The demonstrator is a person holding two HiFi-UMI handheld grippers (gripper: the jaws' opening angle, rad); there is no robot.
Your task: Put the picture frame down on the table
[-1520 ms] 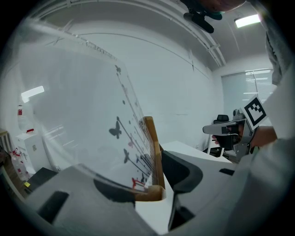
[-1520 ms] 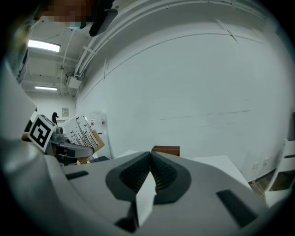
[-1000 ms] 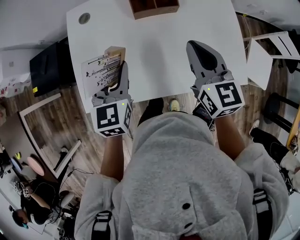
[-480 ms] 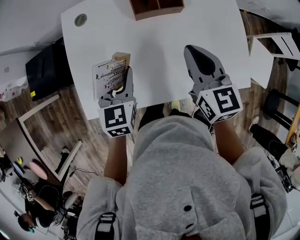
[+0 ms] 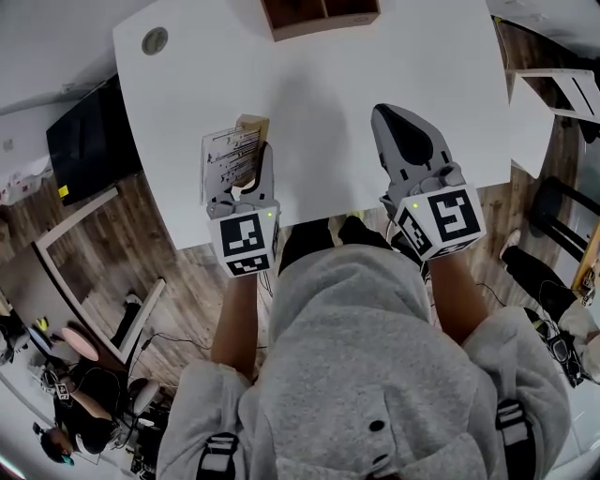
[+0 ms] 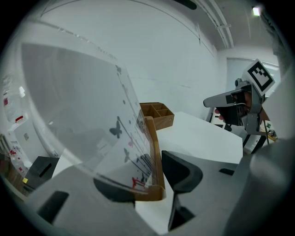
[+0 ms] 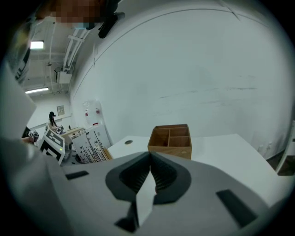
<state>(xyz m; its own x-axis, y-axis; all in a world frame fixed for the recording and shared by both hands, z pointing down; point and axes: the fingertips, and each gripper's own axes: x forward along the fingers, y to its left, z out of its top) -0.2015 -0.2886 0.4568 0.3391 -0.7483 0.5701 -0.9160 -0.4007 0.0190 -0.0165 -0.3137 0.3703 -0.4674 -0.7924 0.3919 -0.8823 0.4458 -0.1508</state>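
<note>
We start at the left gripper (image 6: 150,184). Its jaws are clamped on the bottom corner of the wood-edged clear picture frame (image 6: 154,152): one dark pad sits behind the see-through panel, the other hard by the wooden edge. The panel's printed w/ thin black lines, small butterflies & a bit of red low down. The frame stands on edge, tipped a little.

Head view now: the left gripper (image 5: 265,167) holds the picture frame (image 5: 232,155) over the near-left part of the white surface (image 5: 319,103), close to its edge. Whether the frame's base touches the surface, we can't tell.

Over to the right gripper (image 7: 150,159): its jaws are shut tight, tips meeting, nothing btw them. In the head view the right gripper (image 5: 386,117) is over the near-right part of the surface, well apart from the frame, nose pointing away from the person. Each gripper has its marker cube at the hand end.

Further out, a brown wooden box w/ open compartments (image 5: 323,11) sits at the far edge of the surface, about centre. The right gripper view has it straight ahead (image 7: 170,138), w/ the frame off at the left. A small round grey cap (image 5: 155,40) marks the far-left corner. Nearest us are the person's grey hoodie (image 5: 375,375) & a wood-plank floor (image 5: 187,272).
</note>
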